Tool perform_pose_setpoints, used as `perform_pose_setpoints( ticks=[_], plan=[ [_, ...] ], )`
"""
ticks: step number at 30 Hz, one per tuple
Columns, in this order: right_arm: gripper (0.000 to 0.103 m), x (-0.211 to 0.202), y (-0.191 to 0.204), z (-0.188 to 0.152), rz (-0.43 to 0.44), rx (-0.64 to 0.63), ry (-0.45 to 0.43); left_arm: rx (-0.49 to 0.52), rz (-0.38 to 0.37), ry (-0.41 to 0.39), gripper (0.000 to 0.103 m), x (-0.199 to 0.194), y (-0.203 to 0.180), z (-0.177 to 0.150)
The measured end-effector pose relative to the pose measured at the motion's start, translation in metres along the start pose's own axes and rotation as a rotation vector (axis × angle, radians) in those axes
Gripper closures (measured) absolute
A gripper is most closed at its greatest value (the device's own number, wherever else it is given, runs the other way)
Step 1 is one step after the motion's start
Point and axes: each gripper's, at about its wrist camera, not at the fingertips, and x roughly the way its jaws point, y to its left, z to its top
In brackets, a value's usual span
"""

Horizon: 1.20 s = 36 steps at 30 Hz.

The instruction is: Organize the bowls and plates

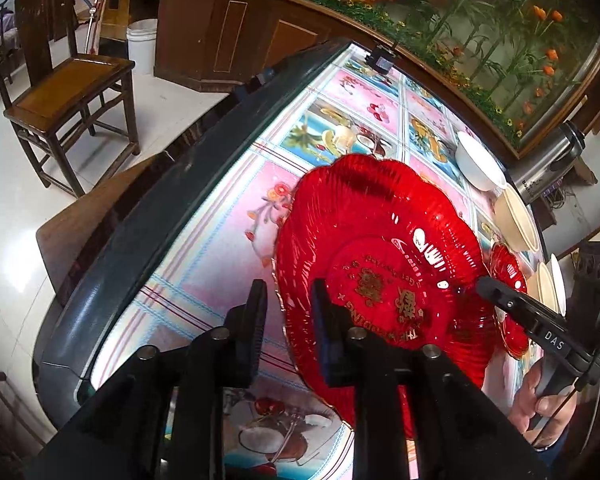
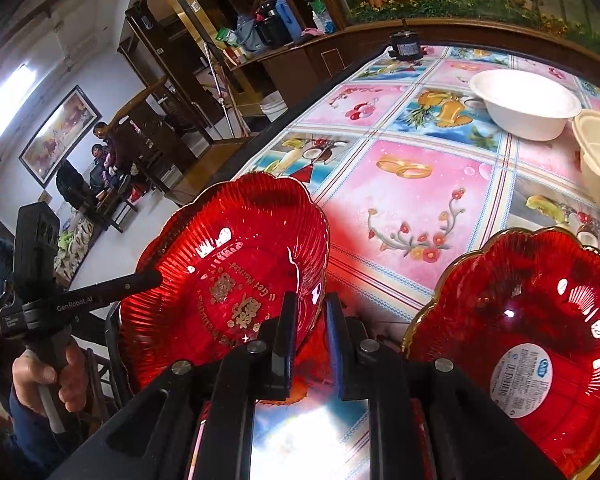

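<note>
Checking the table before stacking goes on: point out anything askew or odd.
The red scalloped plastic plate with gold lettering sits tilted, its left side jutting past the table edge, with both claws at its rim. The second red scalloped plate with a barcode sticker lies flat. The white bowl stands upright. Nothing spilled or broken.

Wooden chair (dark), pale tiled floor

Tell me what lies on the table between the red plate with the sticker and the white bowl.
Nothing stands between the stickered red plate and the white bowl: only bare printed tablecloth, in the right wrist view.
</note>
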Motion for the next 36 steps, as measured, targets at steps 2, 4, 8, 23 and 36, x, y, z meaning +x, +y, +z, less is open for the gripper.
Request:
perform_pose_setpoints(
  ticks=[2, 4, 8, 23, 36],
  plan=[
    [0.087, -0.005, -0.001, 0.0, 0.002, -0.003, -0.014, 0.001, 0.001, -0.005, 0.071, -0.003, 0.001, 0.0],
    [0.086, -0.009, -0.004, 0.0, 0.006, 0.003, -0.028, 0.001, 0.0, -0.015, 0.068, -0.007, 0.001, 0.0],
    [0.086, -0.02, -0.013, -0.002, 0.013, 0.024, -0.056, 0.01, -0.004, -0.04, 0.068, -0.017, -0.005, -0.002],
    [0.086, -0.096, -0.053, -0.032, 0.001, 0.171, -0.214, 0.214, -0.132, -0.08, 0.068, -0.04, -0.089, -0.014],
    [0.084, -0.153, -0.095, -0.099, -0.115, 0.356, -0.276, 0.404, -0.248, -0.008, 0.068, -0.024, -0.188, -0.035]
  ],
)
